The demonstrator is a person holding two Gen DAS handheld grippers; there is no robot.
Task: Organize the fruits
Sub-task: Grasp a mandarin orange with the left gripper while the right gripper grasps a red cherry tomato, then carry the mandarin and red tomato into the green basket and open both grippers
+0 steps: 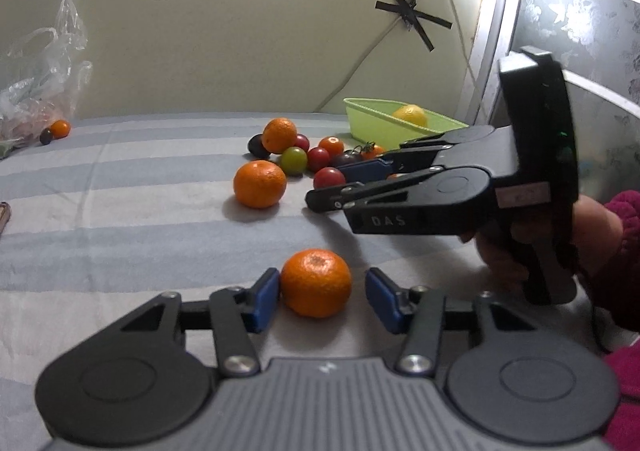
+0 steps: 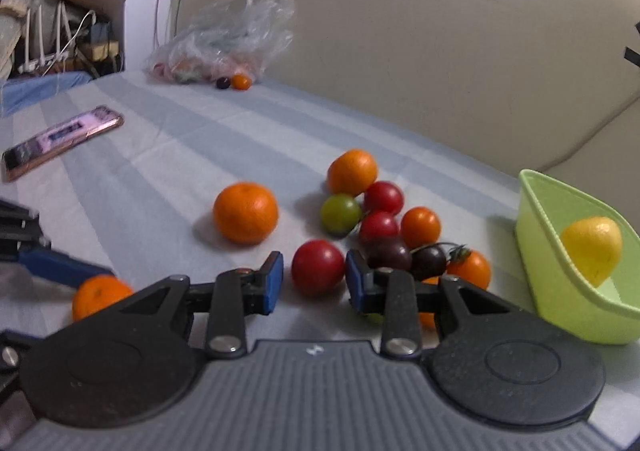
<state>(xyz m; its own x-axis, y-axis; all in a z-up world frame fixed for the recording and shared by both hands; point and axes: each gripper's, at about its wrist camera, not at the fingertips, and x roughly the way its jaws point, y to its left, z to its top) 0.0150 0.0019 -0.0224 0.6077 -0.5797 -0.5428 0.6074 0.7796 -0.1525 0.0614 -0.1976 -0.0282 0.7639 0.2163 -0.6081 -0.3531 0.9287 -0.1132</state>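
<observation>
Left wrist view: the left gripper brackets a mandarin on the striped cloth, left pad touching, right pad apart; closing comes next.

Right wrist view: the right gripper, jaws narrow, frames a red cherry tomato ungripped; the green basket sits right.

Left wrist view: low over the striped cloth, looking forward and slightly down past its own fingers toward the far wall, close to one mandarin. Right wrist view: equally low and near, angled toward the fruit pile. Both share the pile, basket and bag.
</observation>
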